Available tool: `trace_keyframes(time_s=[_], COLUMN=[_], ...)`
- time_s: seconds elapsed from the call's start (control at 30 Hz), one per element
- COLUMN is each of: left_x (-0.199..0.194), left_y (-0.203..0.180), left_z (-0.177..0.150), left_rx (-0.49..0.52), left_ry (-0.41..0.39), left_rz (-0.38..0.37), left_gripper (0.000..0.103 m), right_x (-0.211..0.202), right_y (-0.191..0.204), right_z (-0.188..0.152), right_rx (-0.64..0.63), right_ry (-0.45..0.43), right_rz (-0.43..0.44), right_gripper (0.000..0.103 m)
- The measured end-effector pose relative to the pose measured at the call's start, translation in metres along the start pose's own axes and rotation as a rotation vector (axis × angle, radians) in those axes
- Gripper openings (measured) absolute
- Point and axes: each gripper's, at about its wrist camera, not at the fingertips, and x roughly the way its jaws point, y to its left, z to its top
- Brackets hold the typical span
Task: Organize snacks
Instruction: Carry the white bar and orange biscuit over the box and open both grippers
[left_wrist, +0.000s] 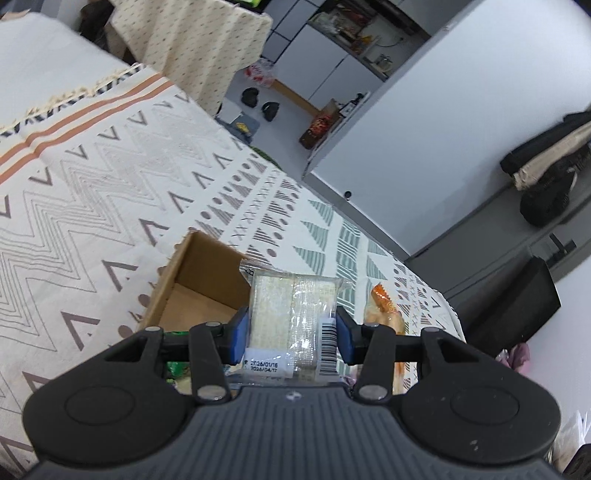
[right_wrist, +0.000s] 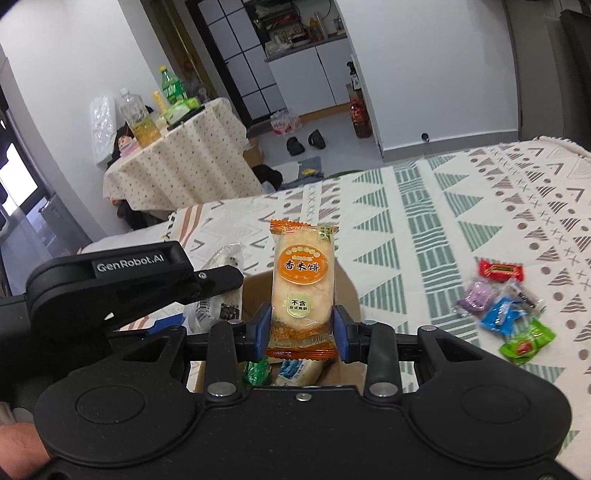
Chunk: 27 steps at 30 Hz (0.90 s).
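A bed covered by a patterned blanket (right_wrist: 424, 206) carries an open cardboard box (left_wrist: 199, 280). Off to the right, well apart from it, small wrapped candies (right_wrist: 506, 306) lie loosely clustered on the blanket.

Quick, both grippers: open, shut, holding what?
Left gripper: shut on a clear-wrapped pale square snack.
Right gripper: shut on an orange-wrapped rice cracker packet.

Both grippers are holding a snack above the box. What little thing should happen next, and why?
Probably the right hand-held gripper should dip a little and open, dropping the orange rice cracker pack into the cardboard box. The pack already hangs right over the open box, where a few snacks lie. The left hand-held gripper, holding its clear-wrapped snack, could follow.
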Motion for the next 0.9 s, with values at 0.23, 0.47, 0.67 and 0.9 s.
trace_keyframes(time_s=[0.23,0.47,0.67,0.9], left_x=[0.015,0.028,0.033,0.033], left_y=[0.017,0.027,0.018,-0.004], left_z=[0.006,0.007,0.003,-0.011], left_rx=[-0.048,-0.075,-0.040,0.033], left_ry=[0.025,0.042,0.053,0.083], left_rz=[0.023,0.076,0.095,0.072], left_gripper=[0.046,0.066,0.079,0.084], right_x=[0.024,0.042,0.031,0.006], right_y=[0.008,0.004,-0.013,-0.042], right_z=[-0.005,-0.010,-0.010,-0.013], right_rx=[0.011,0.041,0.075,0.104], right_ry=[0.032,0.093,0.082,0.060], right_rz=[0.003,-0.023,-0.052,-0.104], right_gripper=[0.034,0.060,0.066,0.070])
